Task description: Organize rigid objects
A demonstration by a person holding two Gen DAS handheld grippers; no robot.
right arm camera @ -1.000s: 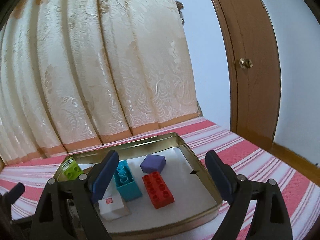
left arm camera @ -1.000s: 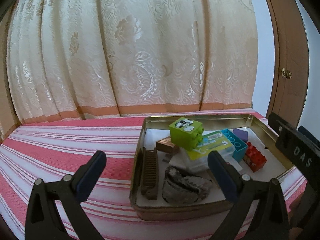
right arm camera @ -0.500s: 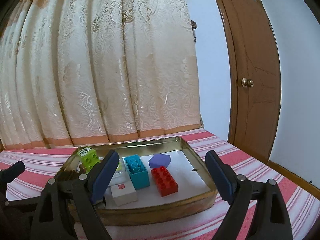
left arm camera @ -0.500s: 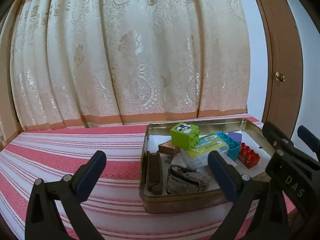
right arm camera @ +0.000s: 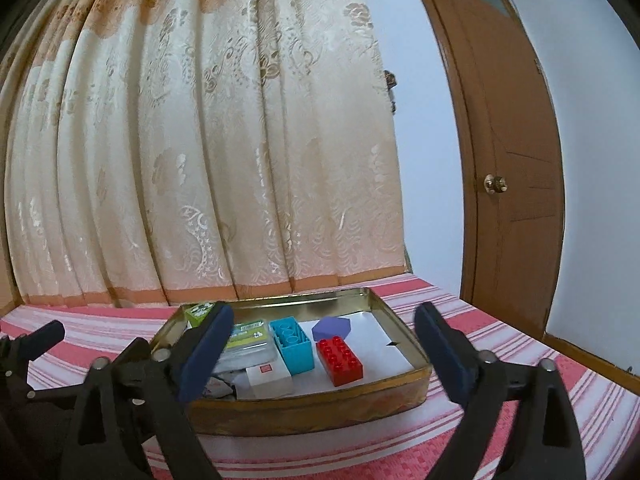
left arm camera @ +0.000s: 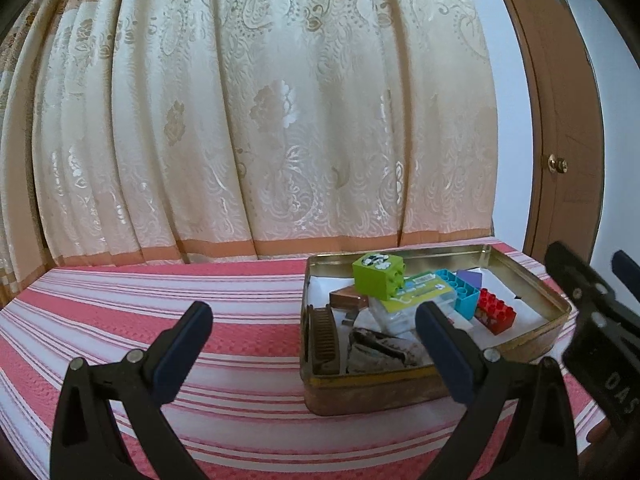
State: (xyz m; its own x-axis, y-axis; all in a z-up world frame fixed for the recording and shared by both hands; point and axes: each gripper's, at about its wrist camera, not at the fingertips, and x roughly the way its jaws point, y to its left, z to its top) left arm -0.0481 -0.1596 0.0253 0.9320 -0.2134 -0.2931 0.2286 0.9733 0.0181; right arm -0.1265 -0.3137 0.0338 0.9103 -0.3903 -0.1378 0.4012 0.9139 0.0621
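Observation:
A gold metal tin (left arm camera: 532,280) (right arm camera: 312,408) sits on the striped cloth and holds the rigid objects: a green brick (left arm camera: 378,277) (right arm camera: 199,312), a teal brick (left arm camera: 460,294) (right arm camera: 292,344), a red brick (left arm camera: 495,312) (right arm camera: 339,360), a purple block (left arm camera: 472,278) (right arm camera: 332,328), a small white box (right arm camera: 269,378), a clear labelled case (left arm camera: 416,296) (right arm camera: 250,340), a brown comb (left arm camera: 324,340) and a dark lump (left arm camera: 380,350). My left gripper (left arm camera: 312,346) is open and empty, in front of the tin's left side. My right gripper (right arm camera: 324,354) is open and empty, in front of the tin.
The red and white striped cloth (left arm camera: 160,320) covers the surface. A cream curtain (left arm camera: 260,120) hangs behind it. A brown door (right arm camera: 516,160) stands at the right. The right gripper's body (left arm camera: 600,320) shows at the left wrist view's right edge.
Both grippers have pulled back from the tin and dropped lower, so the tin looks smaller, farther and more side-on. Both stayed open. The objects in the tin have not moved.

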